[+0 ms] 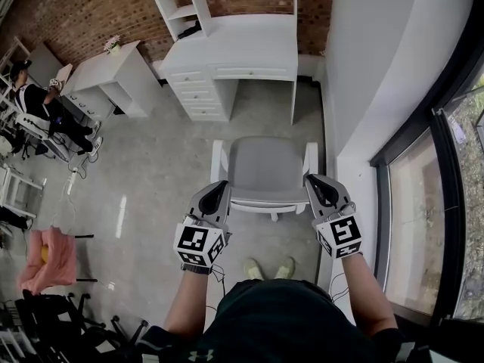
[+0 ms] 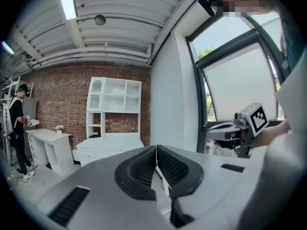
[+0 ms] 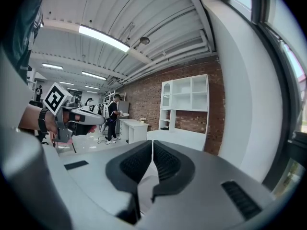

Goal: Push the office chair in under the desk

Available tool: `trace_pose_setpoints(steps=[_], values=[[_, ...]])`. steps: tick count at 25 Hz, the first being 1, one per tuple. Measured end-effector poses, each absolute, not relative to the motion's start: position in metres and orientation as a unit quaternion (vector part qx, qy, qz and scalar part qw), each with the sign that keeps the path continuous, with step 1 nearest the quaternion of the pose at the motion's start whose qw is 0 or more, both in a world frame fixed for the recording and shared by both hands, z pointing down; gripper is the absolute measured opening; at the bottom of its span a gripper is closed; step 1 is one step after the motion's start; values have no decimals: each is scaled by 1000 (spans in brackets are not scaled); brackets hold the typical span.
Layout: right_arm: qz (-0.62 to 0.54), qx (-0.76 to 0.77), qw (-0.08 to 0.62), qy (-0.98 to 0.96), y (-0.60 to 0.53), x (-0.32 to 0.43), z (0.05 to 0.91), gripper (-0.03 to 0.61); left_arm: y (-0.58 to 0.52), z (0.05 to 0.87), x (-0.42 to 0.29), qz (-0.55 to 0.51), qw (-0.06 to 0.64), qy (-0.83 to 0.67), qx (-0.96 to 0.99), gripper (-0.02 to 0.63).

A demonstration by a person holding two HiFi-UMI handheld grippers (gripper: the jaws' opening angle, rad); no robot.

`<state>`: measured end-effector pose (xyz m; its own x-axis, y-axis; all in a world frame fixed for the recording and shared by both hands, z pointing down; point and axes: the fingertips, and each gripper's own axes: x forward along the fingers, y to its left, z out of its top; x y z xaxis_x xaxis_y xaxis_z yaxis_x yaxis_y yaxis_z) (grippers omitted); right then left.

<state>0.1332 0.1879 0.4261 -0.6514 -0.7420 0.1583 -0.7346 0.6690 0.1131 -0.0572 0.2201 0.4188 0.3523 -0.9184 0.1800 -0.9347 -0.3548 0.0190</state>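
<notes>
The office chair (image 1: 265, 166), with a grey seat and a white frame, stands on the floor a short way out from the white desk (image 1: 249, 50), facing it. My left gripper (image 1: 224, 185) is at the left end of the chair's back and my right gripper (image 1: 311, 179) at the right end; whether they touch it I cannot tell. Both are shut with nothing between the jaws. The left gripper view looks over its shut jaws at the desk (image 2: 111, 143), with the right gripper (image 2: 225, 131) off to the side. The right gripper view shows the desk (image 3: 184, 138) and the left gripper (image 3: 81, 116).
A white wall (image 1: 363, 74) and a tall window (image 1: 435, 210) run along the right. A second white desk (image 1: 106, 74) and a person (image 1: 41, 108) are at the left. A pink cloth (image 1: 49, 259) and black chair bases (image 1: 68, 324) sit at the lower left.
</notes>
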Motion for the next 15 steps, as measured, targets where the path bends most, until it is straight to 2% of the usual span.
trace_pose_setpoints(steps=[11,15], values=[[-28,311,152,-938,212,127,486,12,239,471,-44,158,64,-532,829,9],[-49,281,189,-940,214,121,510,53,240,501,-49,215,70,-509,830,39]])
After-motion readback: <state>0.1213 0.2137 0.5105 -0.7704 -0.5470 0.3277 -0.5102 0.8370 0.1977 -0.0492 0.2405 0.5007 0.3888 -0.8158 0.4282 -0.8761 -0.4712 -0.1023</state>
